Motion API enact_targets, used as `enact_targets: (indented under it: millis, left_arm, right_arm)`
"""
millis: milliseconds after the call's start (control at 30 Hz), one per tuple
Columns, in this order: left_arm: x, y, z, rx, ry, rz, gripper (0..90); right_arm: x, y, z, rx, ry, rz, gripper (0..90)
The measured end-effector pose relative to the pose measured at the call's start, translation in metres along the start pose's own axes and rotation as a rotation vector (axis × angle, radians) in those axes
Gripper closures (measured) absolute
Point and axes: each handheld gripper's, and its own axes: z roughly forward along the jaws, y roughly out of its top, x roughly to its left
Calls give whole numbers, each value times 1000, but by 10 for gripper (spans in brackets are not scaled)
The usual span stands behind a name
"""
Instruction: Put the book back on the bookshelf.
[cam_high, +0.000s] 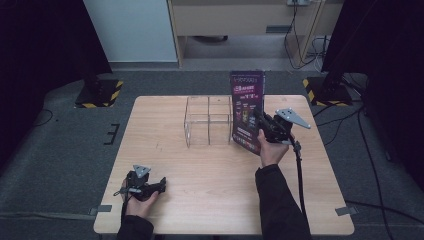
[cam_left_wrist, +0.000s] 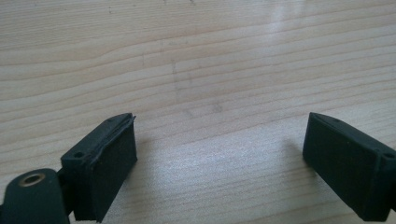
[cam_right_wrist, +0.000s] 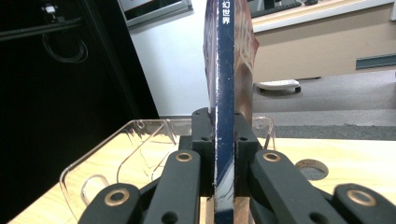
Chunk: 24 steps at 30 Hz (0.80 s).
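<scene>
Right gripper view looks straight along the right gripper (cam_right_wrist: 219, 154), whose jaws are clamped tight on the lower spine edge of a thin book (cam_right_wrist: 224, 70), held upright with its dark blue spine facing the camera. Just behind and to the left of the jaws sits the clear acrylic organizer (cam_right_wrist: 116, 158), its curved walls and dividers visible through the plastic. From the high view the book (cam_high: 247, 110) stands on end at the right side of the organizer (cam_high: 207, 120), cover facing the person, with the right gripper (cam_high: 265, 125) pinching its right-hand edge above the desk (cam_high: 210, 175).

The step in hand looks like slotting the book into one of the compartments. To do it well, I would keep the book vertical, line its bottom edge up over a slot between two dividers, and lower it without scraping the clear walls, since the light organizer could slide.

Left gripper (cam_high: 159, 187) rests low near the front left of the desk, jaws spread wide with nothing between them, bare wood (cam_left_wrist: 196, 84) showing beyond; it could steady the organizer
</scene>
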Motion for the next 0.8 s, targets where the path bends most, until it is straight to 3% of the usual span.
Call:
enact_targets:
  millis: [200, 500, 800]
  left_arm:
    - [0, 0, 0, 0, 0, 0, 90]
    - [0, 0, 0, 0, 0, 0, 89]
    - [0, 0, 0, 0, 0, 0, 89]
  right_arm:
    - [3, -8, 3, 0, 0, 1, 843]
    - [8, -13, 4, -9, 5, -40, 842]
    - [6, -12, 10, -33, -7, -30, 842]
